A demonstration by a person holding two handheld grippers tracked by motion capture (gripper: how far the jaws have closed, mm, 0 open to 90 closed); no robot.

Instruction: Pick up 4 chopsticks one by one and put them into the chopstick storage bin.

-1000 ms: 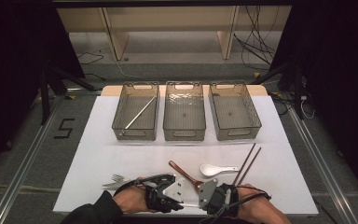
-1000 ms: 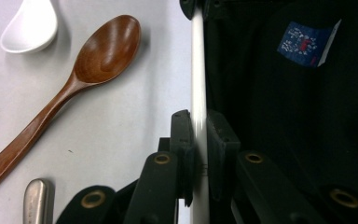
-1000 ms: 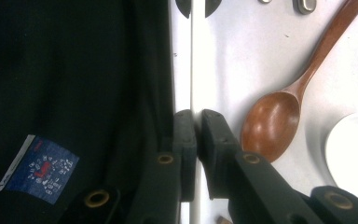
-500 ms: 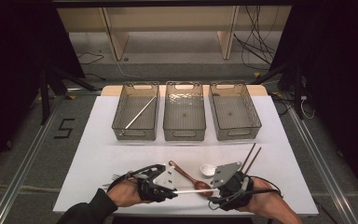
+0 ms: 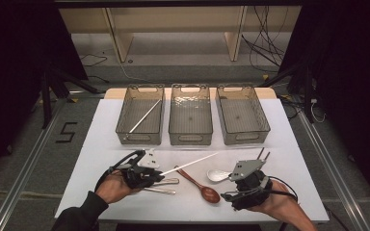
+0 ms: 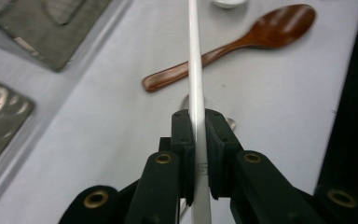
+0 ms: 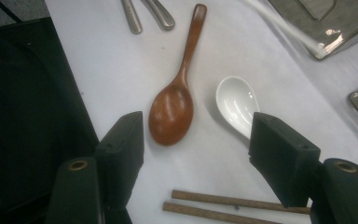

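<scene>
A long white chopstick (image 5: 189,162) is clamped in my left gripper (image 5: 156,173), which is shut on its near end; the stick points right, above the table, and in the left gripper view the white chopstick (image 6: 195,88) runs straight out from the left gripper (image 6: 199,128). My right gripper (image 5: 241,179) stands open at the front right; its jaws have just been opening and nothing is between them. Below the right gripper (image 7: 198,140) lie a wooden spoon (image 7: 172,109), a white ceramic spoon (image 7: 237,105) and two brown chopsticks (image 7: 223,207).
Three clear bins stand in a row at the back; the left bin (image 5: 125,120) holds another white chopstick (image 5: 144,117), while the middle bin (image 5: 191,139) and the right bin (image 5: 243,139) look empty. Metal cutlery (image 5: 166,185) lies under my left gripper. The white table (image 5: 101,144) is bare at the left.
The two grippers were close together with the white chopstick spanning them. My left gripper has drawn left and slightly up with the stick; the right jaws have opened and let it go.
</scene>
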